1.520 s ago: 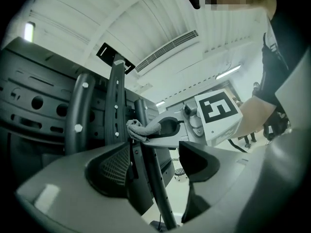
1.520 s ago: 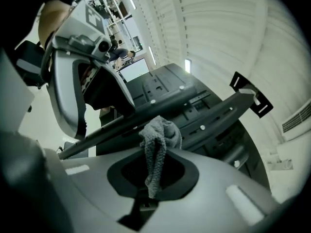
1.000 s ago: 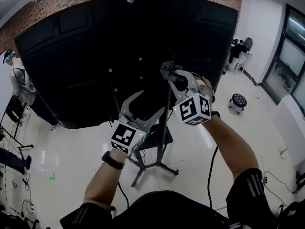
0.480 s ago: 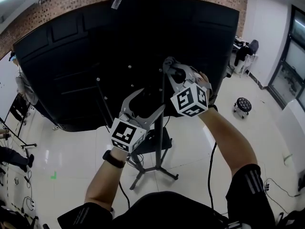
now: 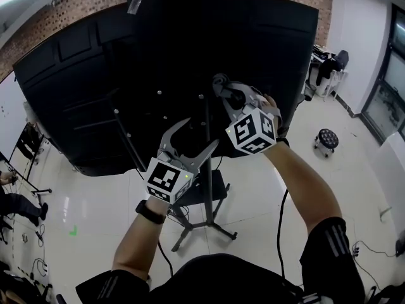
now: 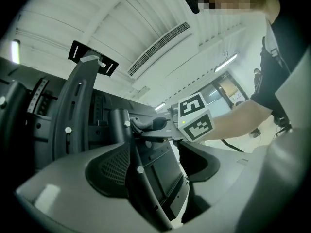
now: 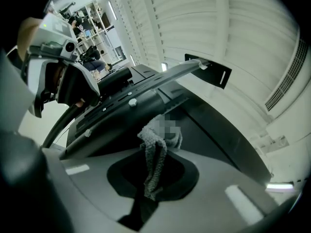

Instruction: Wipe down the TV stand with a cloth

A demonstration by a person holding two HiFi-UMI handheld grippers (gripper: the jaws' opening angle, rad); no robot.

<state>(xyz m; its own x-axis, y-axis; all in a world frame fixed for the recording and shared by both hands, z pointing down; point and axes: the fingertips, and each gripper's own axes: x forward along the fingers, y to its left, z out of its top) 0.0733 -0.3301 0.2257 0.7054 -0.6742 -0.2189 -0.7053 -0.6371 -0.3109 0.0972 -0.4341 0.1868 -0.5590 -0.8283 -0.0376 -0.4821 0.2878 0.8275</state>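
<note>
Left wrist: at the near edge of the head view, with a black band [image 5: 150,212].
Left hand-held gripper [image 5: 195,137]: the nearer and lower of the two. Its jaws are spread wide and grip nothing.
Between the left jaws: the dark post [image 6: 138,178] of the stand [image 5: 212,208] runs up through the gap. Whether either jaw touches it cannot be told.
Right hand-held gripper [image 5: 221,88]: farther, higher and to the right of the left one. Its jaws are closed on the cloth [image 7: 154,152].
Cloth: grey and bunched, pinched between the right jaws. Its far end is pressed against a slanted dark bar [image 7: 121,106] of the stand. In the left gripper view it shows as a grey wad [image 6: 141,124] against the post.
Stand: a thin black post rises from spread legs on the floor [image 5: 95,195]. A small dark shelf [image 5: 215,183] sits partway up it, on the near side of the TV [image 5: 190,49].
TV: seen from its black back, large, filling the far middle of the head view.
Floor: glossy white tiles.
Stool [image 5: 326,139]: round, dark, on the far right, well apart from the stand.
</note>
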